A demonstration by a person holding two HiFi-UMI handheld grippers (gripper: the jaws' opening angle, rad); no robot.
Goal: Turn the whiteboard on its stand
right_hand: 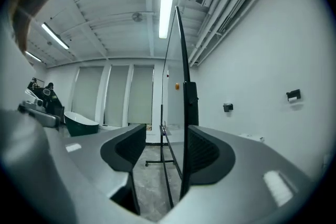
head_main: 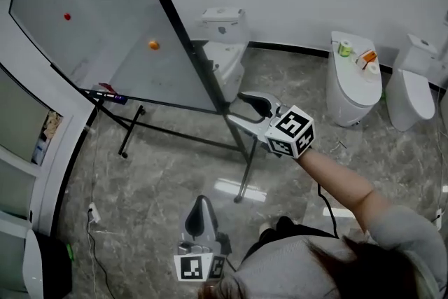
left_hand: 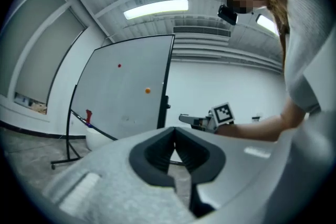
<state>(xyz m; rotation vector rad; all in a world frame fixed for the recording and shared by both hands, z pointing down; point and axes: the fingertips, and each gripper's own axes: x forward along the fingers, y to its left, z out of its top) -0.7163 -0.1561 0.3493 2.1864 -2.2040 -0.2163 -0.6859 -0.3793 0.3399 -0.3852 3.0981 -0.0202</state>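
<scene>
The whiteboard point(head_main: 105, 31) hangs tilted in its black stand point(head_main: 245, 164), with a red magnet point(head_main: 67, 16) and an orange magnet point(head_main: 153, 45) on its face. My right gripper point(head_main: 241, 108) is open at the board's lower right edge. In the right gripper view that edge point(right_hand: 181, 86) runs edge-on between the jaws, close against the right-hand pad and apart from the left one. My left gripper point(head_main: 201, 201) is low and near me, shut on nothing, pointing towards the board point(left_hand: 126, 92). The right gripper point(left_hand: 184, 119) also shows in the left gripper view.
Several white toilets stand along the wall: one point(head_main: 224, 38) just behind the board, two more point(head_main: 353, 77) point(head_main: 413, 91) to the right. A marker point(head_main: 112, 96) lies on the board's tray. A cable point(head_main: 91, 220) trails on the marble floor at left. A bathtub point(right_hand: 79, 126) stands further off.
</scene>
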